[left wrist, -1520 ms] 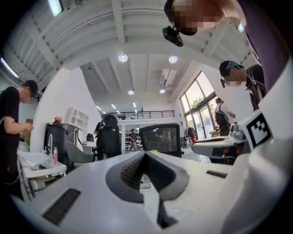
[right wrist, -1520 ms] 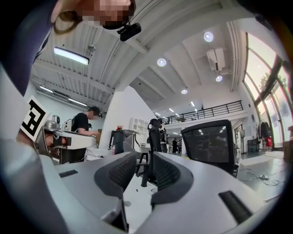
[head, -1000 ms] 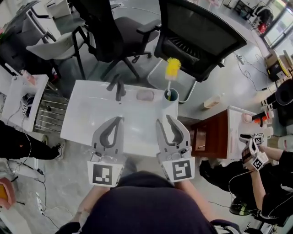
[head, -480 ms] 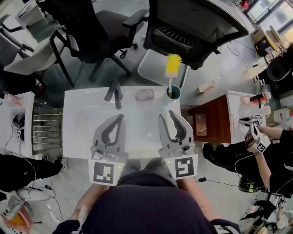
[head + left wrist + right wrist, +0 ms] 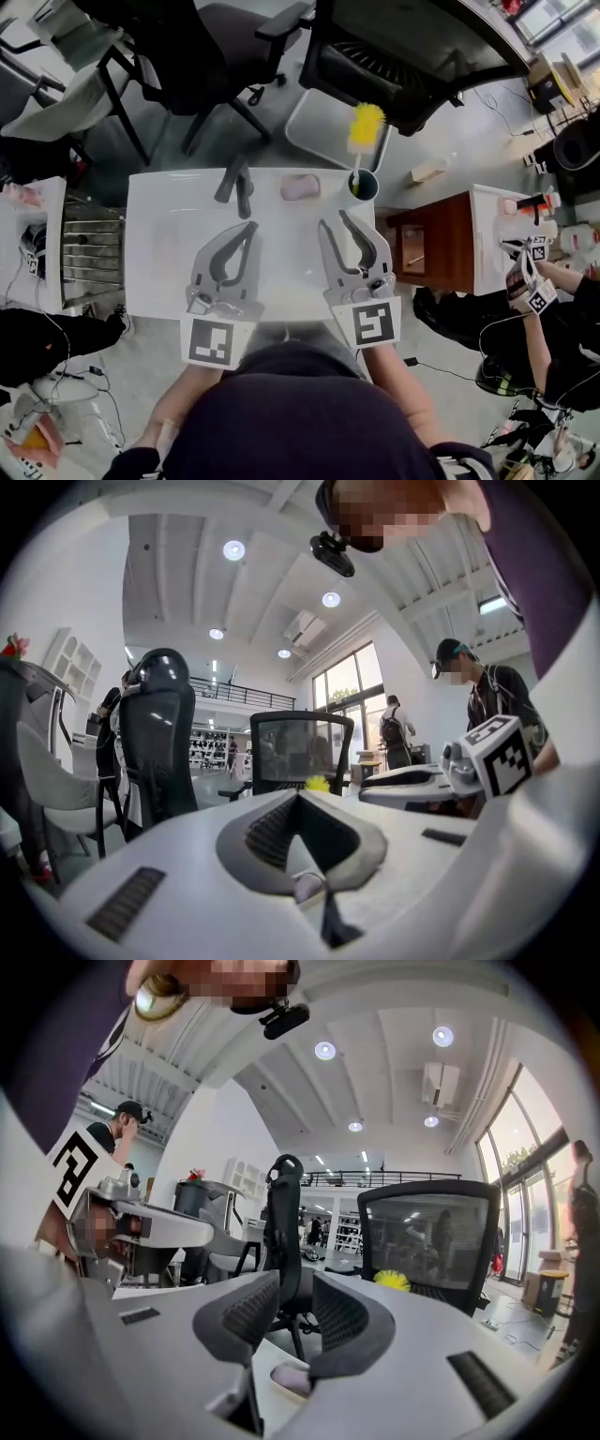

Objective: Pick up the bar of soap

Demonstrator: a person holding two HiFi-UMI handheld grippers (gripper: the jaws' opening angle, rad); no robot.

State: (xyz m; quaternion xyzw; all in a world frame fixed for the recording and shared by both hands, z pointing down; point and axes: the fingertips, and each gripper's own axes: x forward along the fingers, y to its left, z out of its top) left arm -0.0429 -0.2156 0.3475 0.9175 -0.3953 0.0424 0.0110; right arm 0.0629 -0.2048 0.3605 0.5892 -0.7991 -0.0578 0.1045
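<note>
Short of the soap (image 5: 300, 187), long axis crosswise: right gripper (image 5: 335, 221) nearer, fingers half apart, empty; left gripper (image 5: 250, 228) slightly farther, fingers closed at the tips, empty.

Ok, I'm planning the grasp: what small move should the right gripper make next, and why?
Probably ease the right gripper forward and slightly left toward the pink soap: its jaws stand apart and empty, and the soap lies untouched beyond their tips, between the faucet and the brush cup.
</note>
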